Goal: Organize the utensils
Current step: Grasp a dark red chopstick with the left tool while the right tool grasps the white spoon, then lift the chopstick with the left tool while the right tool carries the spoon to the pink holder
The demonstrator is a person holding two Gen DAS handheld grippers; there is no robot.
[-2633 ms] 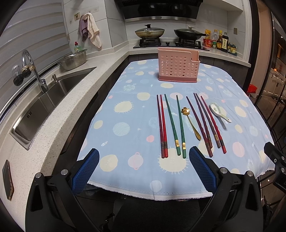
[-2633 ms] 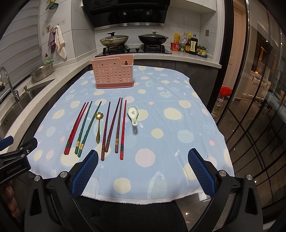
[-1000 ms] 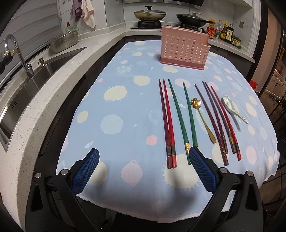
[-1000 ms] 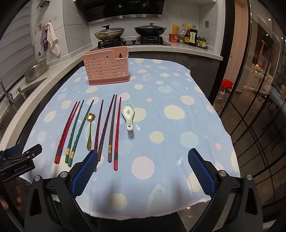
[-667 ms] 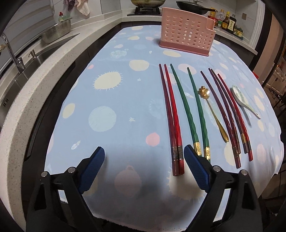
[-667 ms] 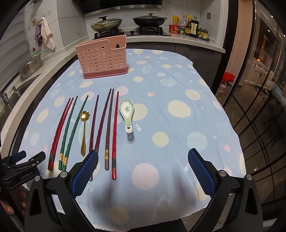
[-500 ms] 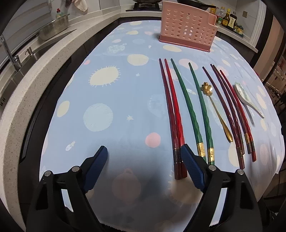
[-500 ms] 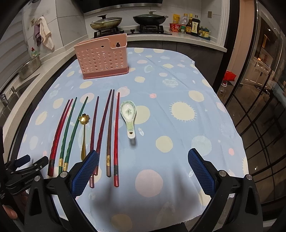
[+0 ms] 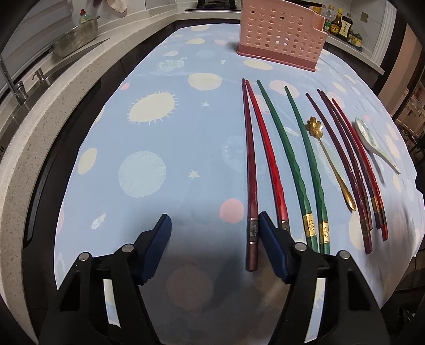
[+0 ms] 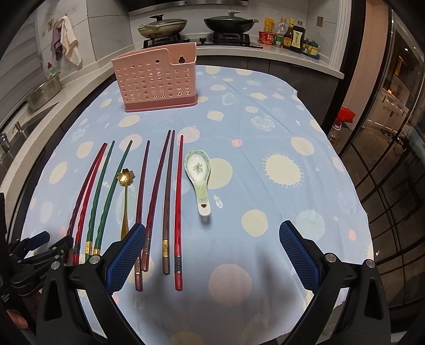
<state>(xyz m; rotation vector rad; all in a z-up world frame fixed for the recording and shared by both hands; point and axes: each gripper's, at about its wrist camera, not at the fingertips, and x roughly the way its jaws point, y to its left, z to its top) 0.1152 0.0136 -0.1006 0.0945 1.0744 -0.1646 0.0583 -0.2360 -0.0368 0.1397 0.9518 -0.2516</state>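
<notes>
A row of chopsticks lies on the blue dotted tablecloth [image 9: 164, 127]: a red pair [image 9: 251, 148], a green pair [image 9: 300, 159], and several dark red ones [image 9: 348, 159]. A gold flower spoon [image 9: 314, 126] and a white ceramic spoon [image 9: 372, 140] lie among them. A pink perforated utensil holder [image 9: 279, 34] stands at the far end. My left gripper [image 9: 215, 246] is open, low over the cloth, its right finger by the red pair's near ends. My right gripper [image 10: 212, 254] is open above the dark red chopsticks [image 10: 167, 196] and ceramic spoon [image 10: 199, 175].
A stone counter with a sink and a metal bowl [image 9: 74, 39] runs along the left. A stove with two pans [image 10: 196, 24] and sauce bottles [image 10: 289, 34] sit behind the holder [image 10: 156, 79]. Glass doors stand to the right of the table.
My left gripper has dropped lower and moved forward toward the near ends of the red chopsticks, narrowing its jaws a little. My right gripper has moved forward over the table.
</notes>
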